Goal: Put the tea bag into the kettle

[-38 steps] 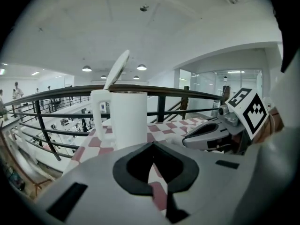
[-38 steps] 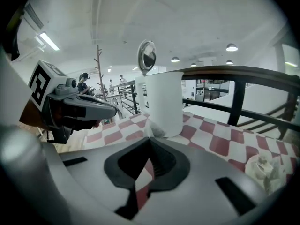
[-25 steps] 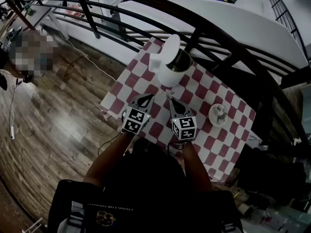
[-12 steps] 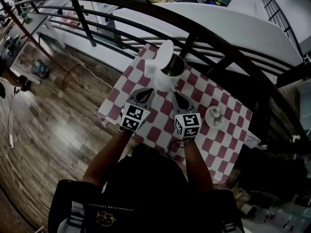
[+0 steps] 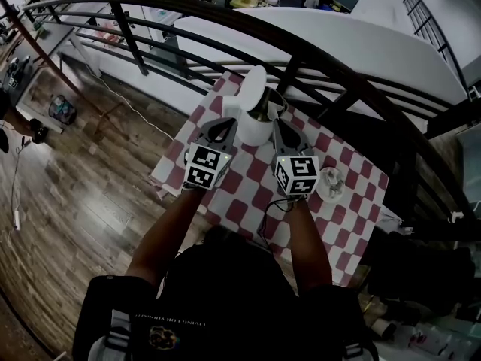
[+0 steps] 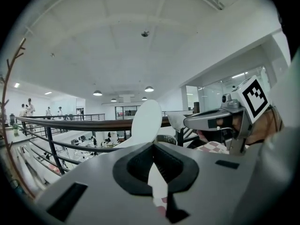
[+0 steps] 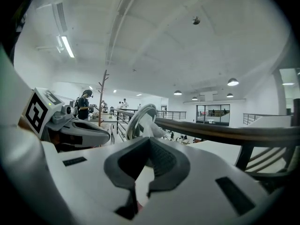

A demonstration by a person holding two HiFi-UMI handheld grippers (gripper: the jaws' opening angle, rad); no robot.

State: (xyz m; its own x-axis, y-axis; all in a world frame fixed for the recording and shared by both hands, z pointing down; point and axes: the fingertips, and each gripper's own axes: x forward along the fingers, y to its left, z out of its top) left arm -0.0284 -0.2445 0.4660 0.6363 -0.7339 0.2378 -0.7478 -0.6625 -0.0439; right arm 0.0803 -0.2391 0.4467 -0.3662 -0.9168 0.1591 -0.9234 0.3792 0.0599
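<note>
Well, spotter, what has changed since a second back?

Recorder, note: both hands have come up and forward. The left gripper (image 5: 225,122) and right gripper (image 5: 277,123) were short of the kettle (image 5: 252,132), on its near side. Now they flank it, one on either side, with the tips up by its rim.

Meaning for the task?

Judged: the carry is nearly done. The tea bag (image 6: 176,120) hangs just above the kettle's open mouth, beside the raised lid (image 5: 255,87). It is not in yet, and only the drop seems left.

Jaws?

The right gripper is pinched fully together, with the tea bag caught at its very tips. The left gripper is also closed, tips meeting, with nothing seen between them. It sits on the kettle's left. Whether it touches the kettle, I cannot tell.

How does the tea bag look?

Small, white and soft, a bit crumpled, sticking out past the right tips. In the right gripper view it lies in front of the kettle's steel rim. I cannot make out a string or tag. In the head view it is too small to pick out.

And the kettle?

White body, steel inside, with the lid tipped up at the far side of the mouth. It stands upright on the checked cloth (image 5: 248,201). A small dish (image 5: 333,183) sits to the kettle's right, well apart, and its contents are unclear.
</note>
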